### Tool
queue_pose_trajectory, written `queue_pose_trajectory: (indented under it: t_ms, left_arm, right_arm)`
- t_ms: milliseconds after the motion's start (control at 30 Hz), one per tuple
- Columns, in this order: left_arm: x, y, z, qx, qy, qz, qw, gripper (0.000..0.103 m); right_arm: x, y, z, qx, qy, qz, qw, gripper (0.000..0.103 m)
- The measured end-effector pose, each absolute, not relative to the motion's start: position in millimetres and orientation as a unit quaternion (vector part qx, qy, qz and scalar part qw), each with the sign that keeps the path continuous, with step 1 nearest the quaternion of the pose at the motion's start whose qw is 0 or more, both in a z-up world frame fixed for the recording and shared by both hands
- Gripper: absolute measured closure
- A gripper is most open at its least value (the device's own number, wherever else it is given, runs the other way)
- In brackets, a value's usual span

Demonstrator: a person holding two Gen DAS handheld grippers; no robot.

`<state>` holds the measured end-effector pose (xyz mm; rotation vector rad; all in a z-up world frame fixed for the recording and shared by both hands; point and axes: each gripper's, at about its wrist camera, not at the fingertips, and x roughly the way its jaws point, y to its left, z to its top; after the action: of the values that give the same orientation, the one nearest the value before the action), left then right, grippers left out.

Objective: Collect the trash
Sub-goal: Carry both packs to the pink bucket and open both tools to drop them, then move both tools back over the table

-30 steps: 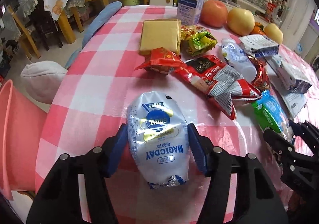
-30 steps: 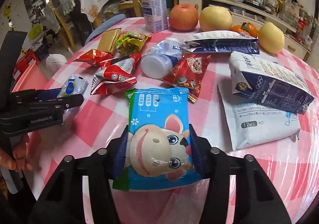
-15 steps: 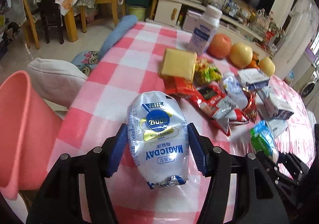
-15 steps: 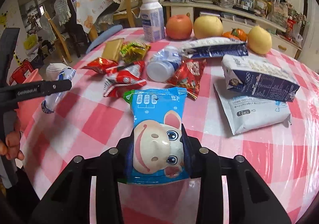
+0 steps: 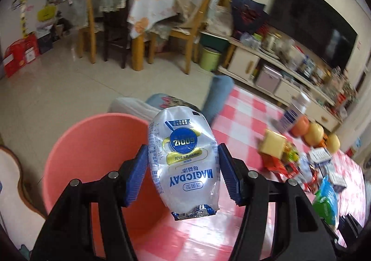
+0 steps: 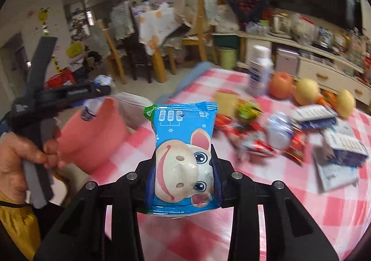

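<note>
1. A white milk pouch (image 5: 184,165) is being held between the blue pads (image 5: 136,175) of the left gripper (image 5: 183,175), whose jaws are standing partly open around the pouch's width and pressing on both its sides.
2. The pouch is being carried upside down, its crimped foil end hanging nearest the camera, below the pads.
3. A pink bin (image 5: 92,159) is being seen beyond and below the left jaws, mostly to their left side; the pouch is being held over its near rim.
4. A blue snack packet (image 6: 183,163) printed with a cartoon animal face is being squeezed between the jaws of the right gripper (image 6: 183,168), which have just been closing and are now standing narrow, pinching the packet at its middle.
5. The packet is being held clear above the pink-and-white checked tablecloth (image 6: 289,210).
6. Ahead and to the right of the right jaws, more wrappers (image 6: 252,142), a carton (image 6: 345,145), a white bottle (image 6: 259,75) and fruit (image 6: 281,84) are being left on the table, blurred.
7. To the left of the right jaws, the left gripper is being gripped by a hand (image 6: 16,159), with the pink bin just beyond it.
</note>
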<state>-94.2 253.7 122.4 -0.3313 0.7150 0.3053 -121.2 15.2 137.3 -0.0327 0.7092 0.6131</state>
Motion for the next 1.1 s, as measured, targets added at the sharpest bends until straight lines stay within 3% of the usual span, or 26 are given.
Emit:
queue_pose_trajectory:
  t_ms: [233, 467, 567, 633, 733, 1100]
  left_arm:
    - [-122, 340, 119, -0.216, 0.333, 0.227, 0.889, 0.042]
    - [-129, 374, 106, -0.245, 0.336, 0.255, 0.873, 0.042]
    - [-128, 379, 101, -0.246, 0.346, 0.263, 0.867, 0.034]
    - [-128, 379, 99, -0.243, 0.347, 0.269, 0.865, 0.027]
    - [-130, 379, 102, -0.237, 0.339, 0.274, 0.868, 0.025]
    - [-172, 353, 173, -0.184, 0.231, 0.293, 0.909, 0.019]
  right_arm:
    - [-123, 133, 165, -0.06, 0.323, 0.383, 0.863, 0.064]
    - [-111, 206, 151, -0.069, 0.341, 0.418, 0.839, 0.063]
    - [-107, 217, 141, -0.056, 0.355, 0.428, 0.829, 0.055]
    - [-106, 212, 138, -0.038, 0.357, 0.429, 0.829, 0.038]
    - [-109, 199, 141, -0.03, 0.343, 0.408, 0.846, 0.027]
    - [-107, 78, 167, 0.061, 0.32, 0.312, 0.893, 0.017]
